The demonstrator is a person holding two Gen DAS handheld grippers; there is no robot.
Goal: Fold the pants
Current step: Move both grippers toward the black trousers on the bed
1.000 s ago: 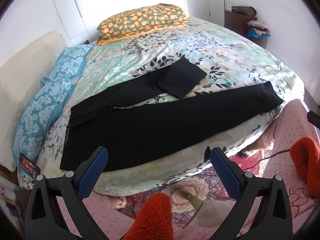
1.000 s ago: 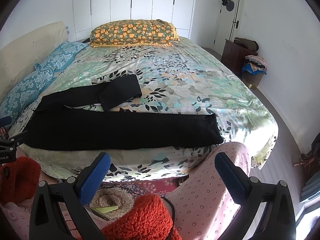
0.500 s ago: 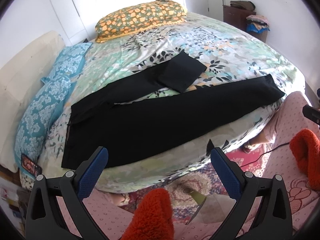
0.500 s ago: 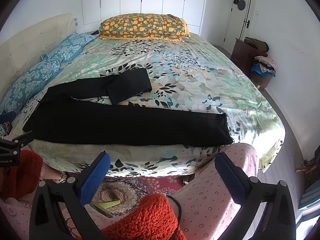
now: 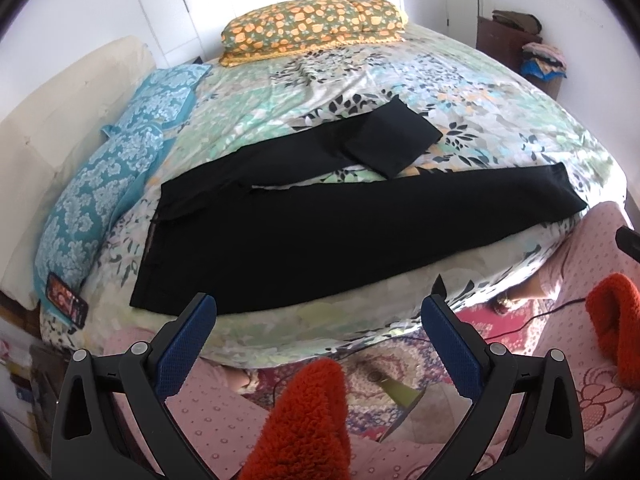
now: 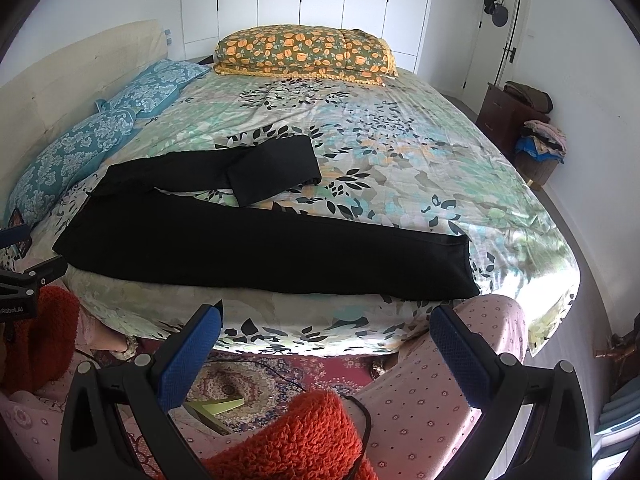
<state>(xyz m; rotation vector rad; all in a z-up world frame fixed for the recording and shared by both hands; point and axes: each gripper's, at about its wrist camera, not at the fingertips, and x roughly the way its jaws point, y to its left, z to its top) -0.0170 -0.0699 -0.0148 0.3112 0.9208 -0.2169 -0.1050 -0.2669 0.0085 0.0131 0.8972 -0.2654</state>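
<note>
Black pants [image 5: 320, 236] lie on the floral bed [image 5: 500, 120] along its near edge, waist at the left. One leg lies straight to the right; the far leg is folded back on itself [image 5: 392, 144]. The pants also show in the right wrist view [image 6: 260, 244]. My left gripper [image 5: 318, 328] is open and empty, just off the bed's near edge by the waist end. My right gripper [image 6: 324, 340] is open and empty, off the bed edge below the straight leg's hem [image 6: 460, 264].
Blue patterned pillows [image 5: 100, 184] and a phone [image 5: 66, 300] lie at the left edge of the bed. An orange floral pillow [image 6: 304, 54] is at the far side. A dresser with clothes [image 6: 524, 120] stands at the right wall. My legs in pink and a rug [image 6: 248, 380] are below.
Both grippers have moved closer to the bed's near edge and a little higher. The pants have not moved. Both grippers stay open.
</note>
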